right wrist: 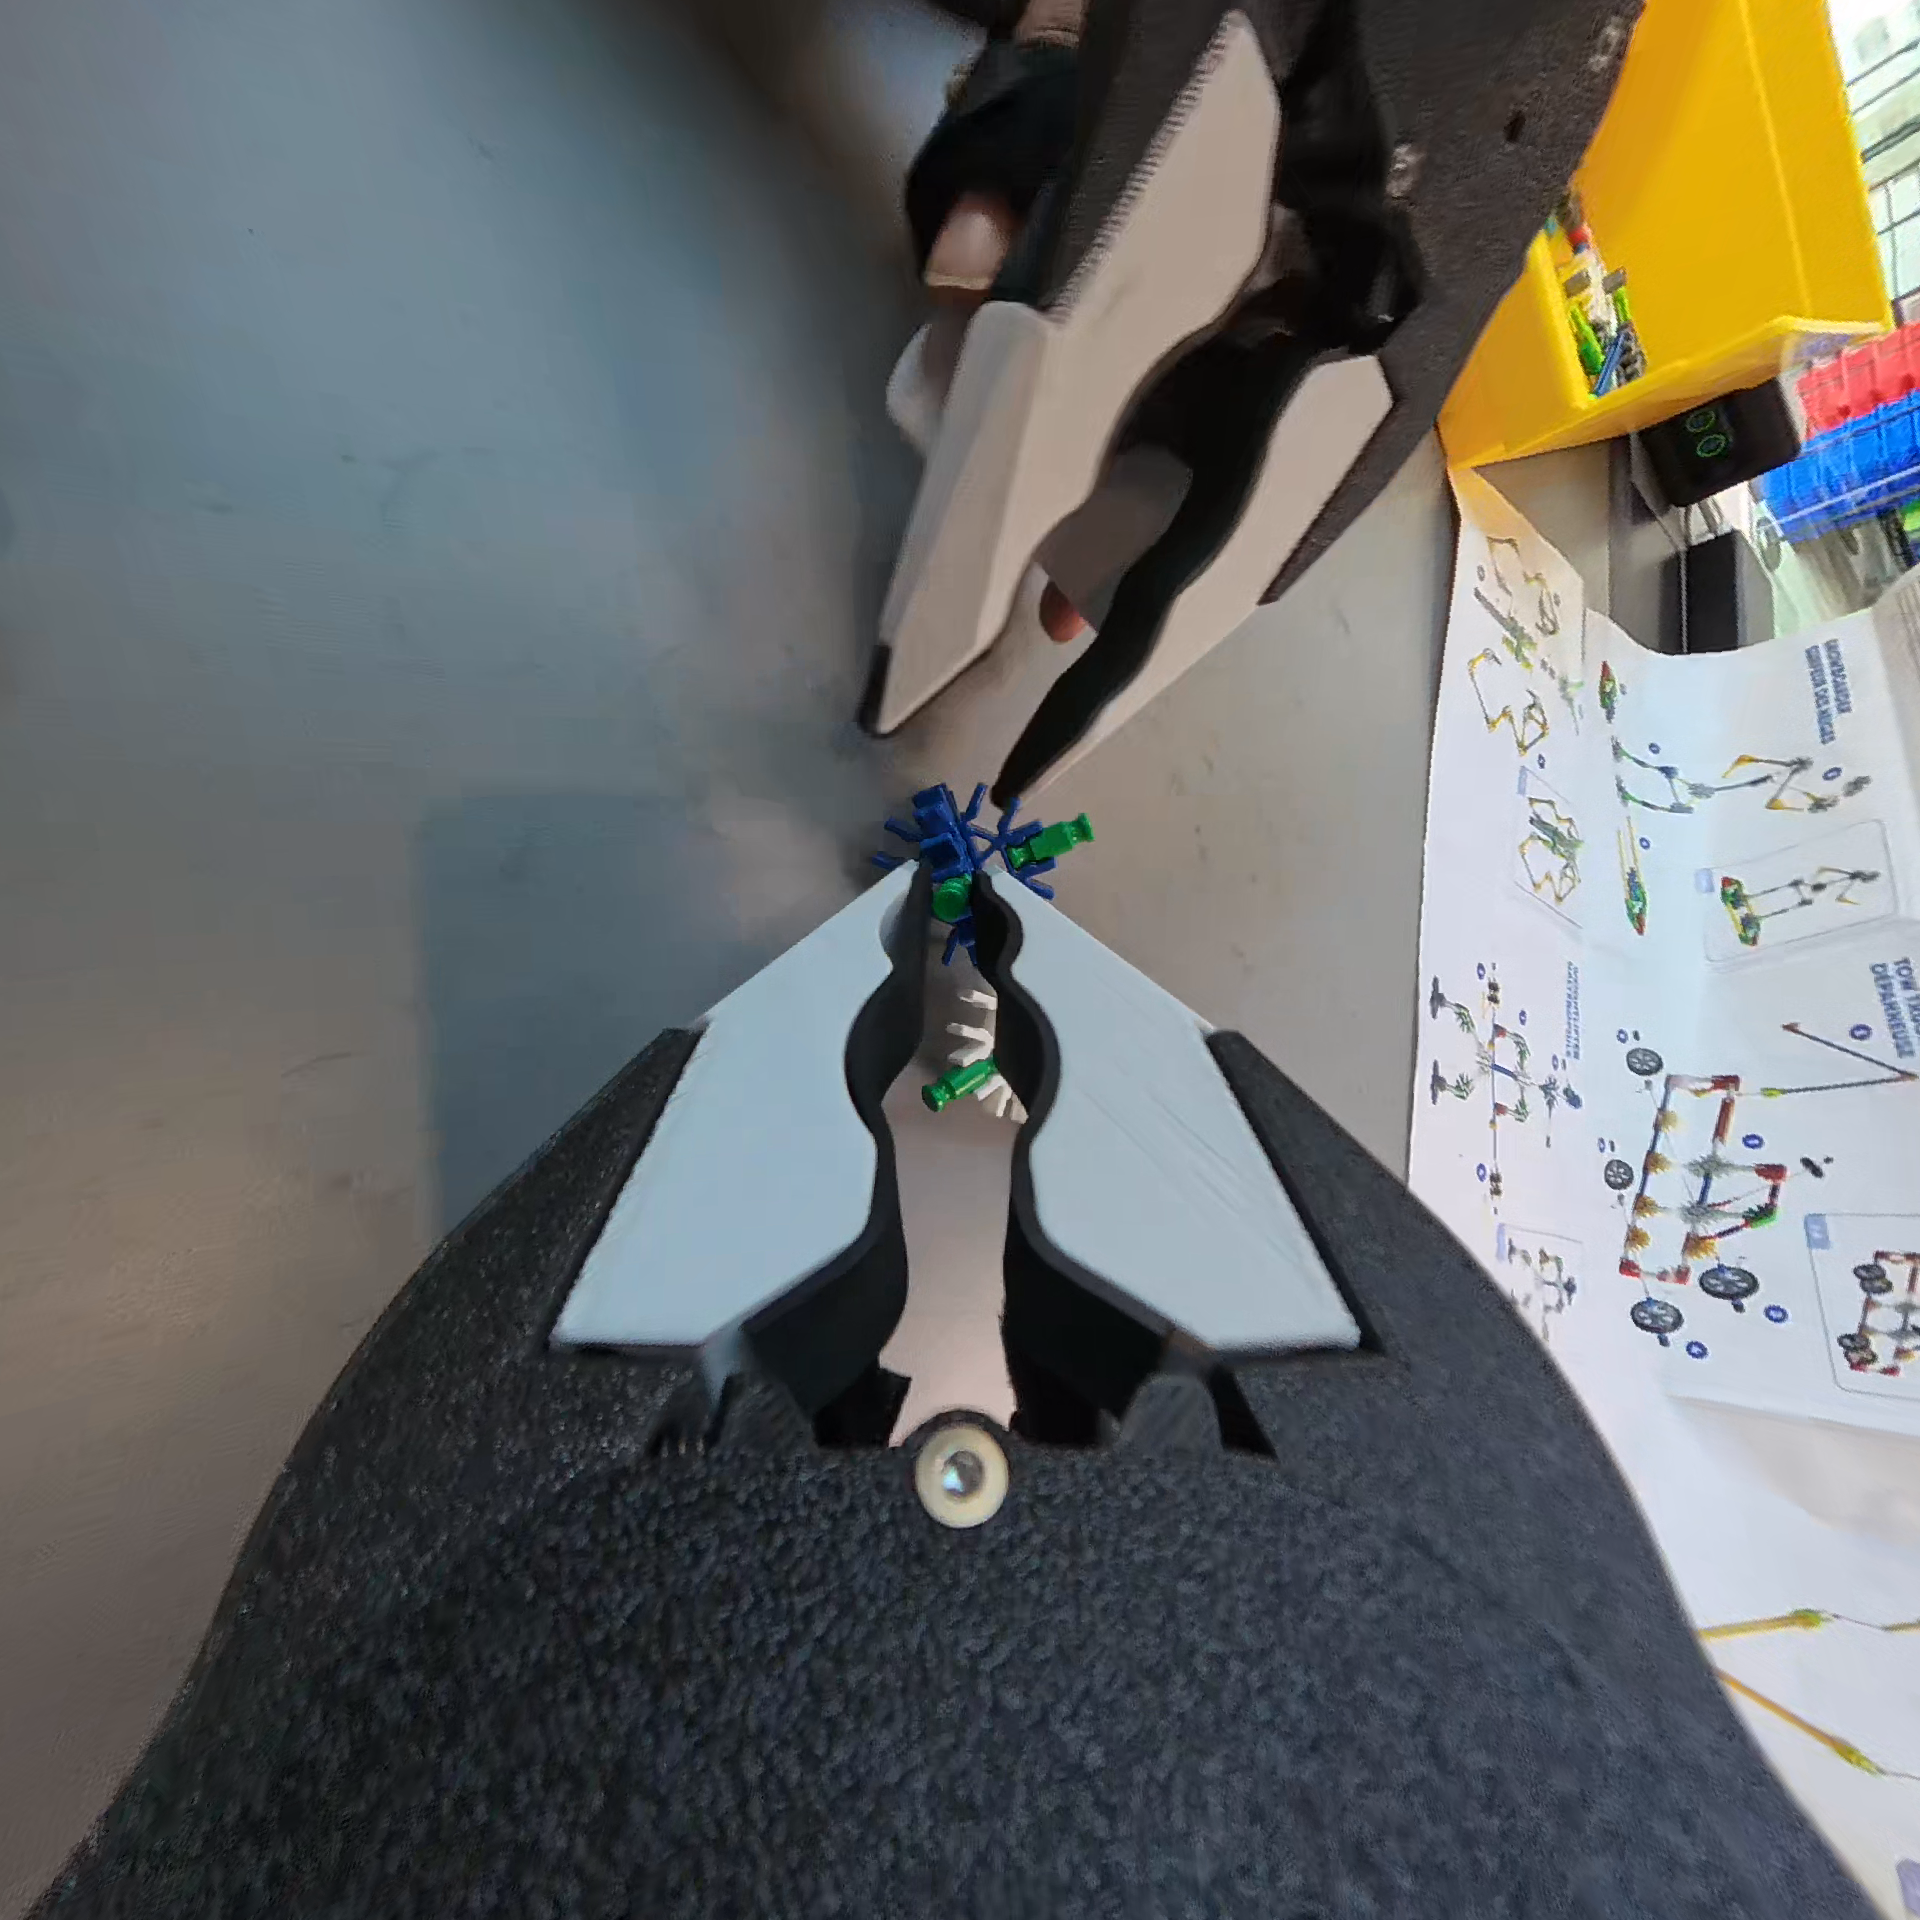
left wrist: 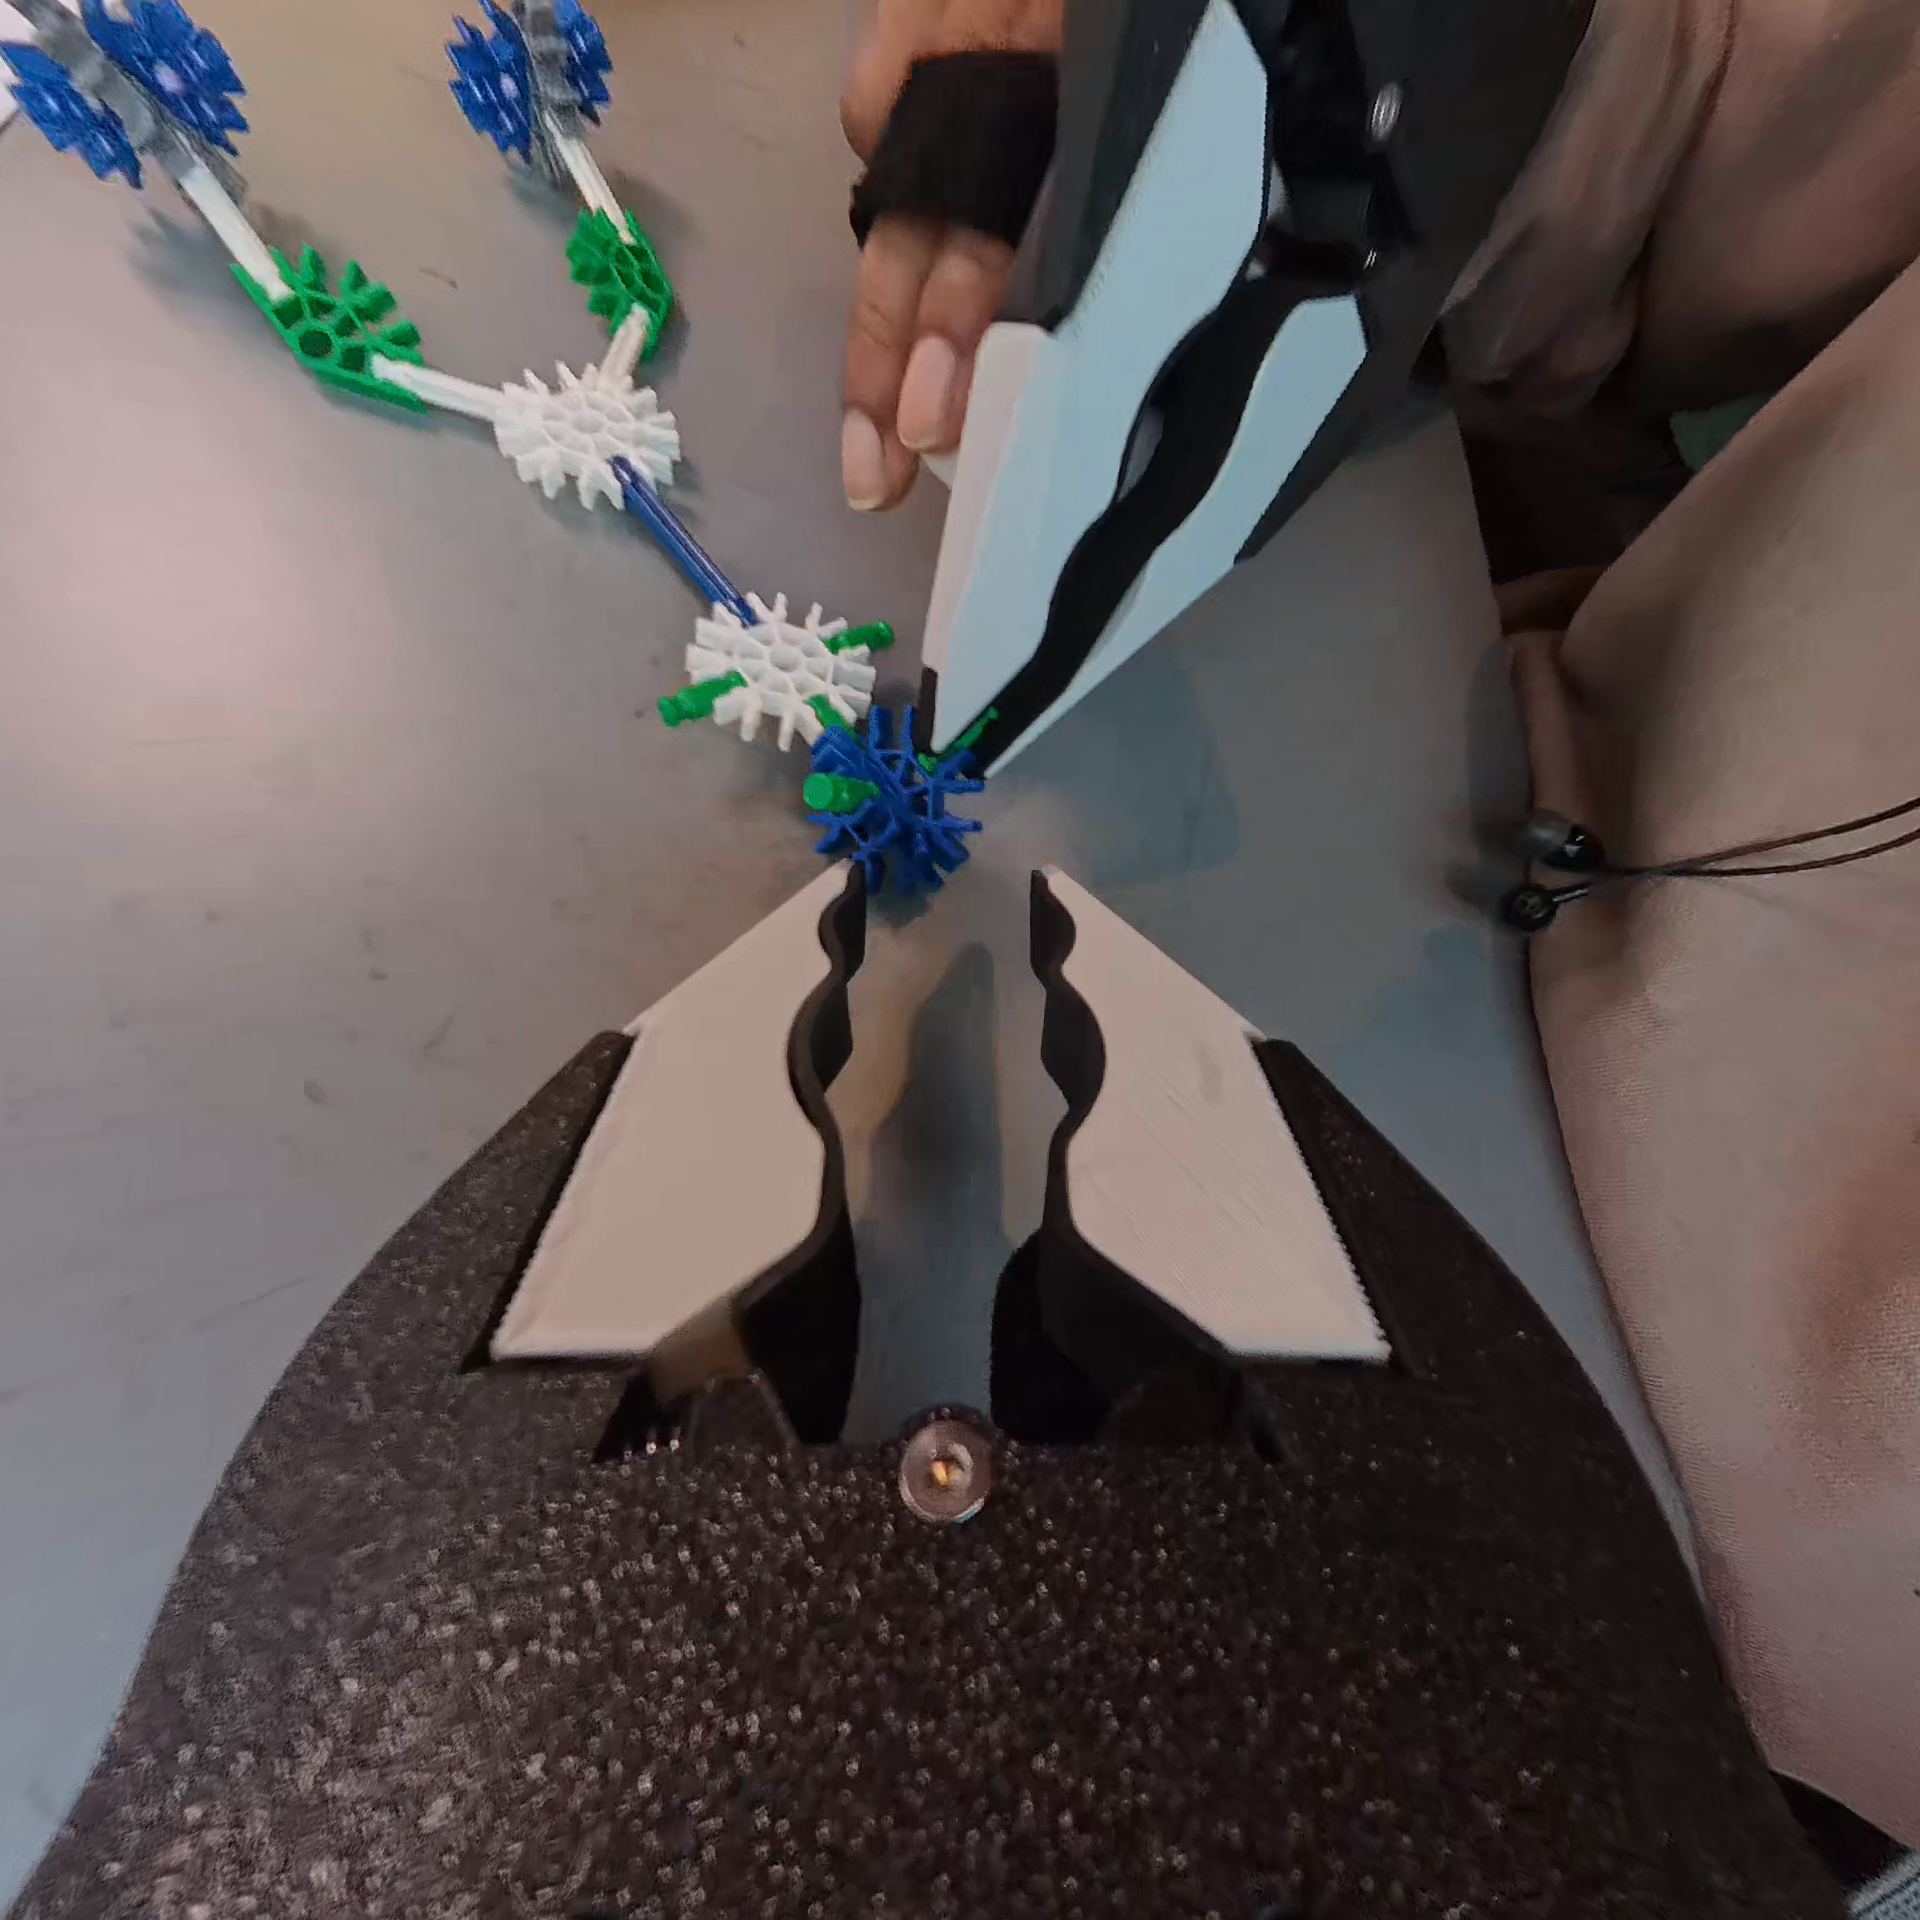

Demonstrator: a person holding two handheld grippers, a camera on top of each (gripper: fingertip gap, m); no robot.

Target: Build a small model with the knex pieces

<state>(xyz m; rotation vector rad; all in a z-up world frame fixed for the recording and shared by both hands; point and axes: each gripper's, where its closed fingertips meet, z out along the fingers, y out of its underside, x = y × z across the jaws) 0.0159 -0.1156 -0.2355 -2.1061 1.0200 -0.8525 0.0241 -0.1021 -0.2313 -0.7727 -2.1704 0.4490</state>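
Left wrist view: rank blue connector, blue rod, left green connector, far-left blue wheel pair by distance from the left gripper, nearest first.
From the left gripper:
1. Blue connector, right at its fingertips, just ahead.
2. Blue rod, farther up-left, between the two white connectors.
3. Left green connector, farther up-left.
4. Far-left blue wheel pair, top-left corner, farthest.

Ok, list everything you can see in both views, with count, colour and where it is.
Table: one, grey, under everything.
Toy chain: one, white, green and blue pieces, left wrist view's upper left.
Blue star piece: one, chain's near end, between both tools.
Green peg: one, in the right tool's tips.
Yellow bin: one, right wrist view's top right.
Instruction sheets: white, right edge.
Left tool: open, by the star.
Right tool: shut on the peg.
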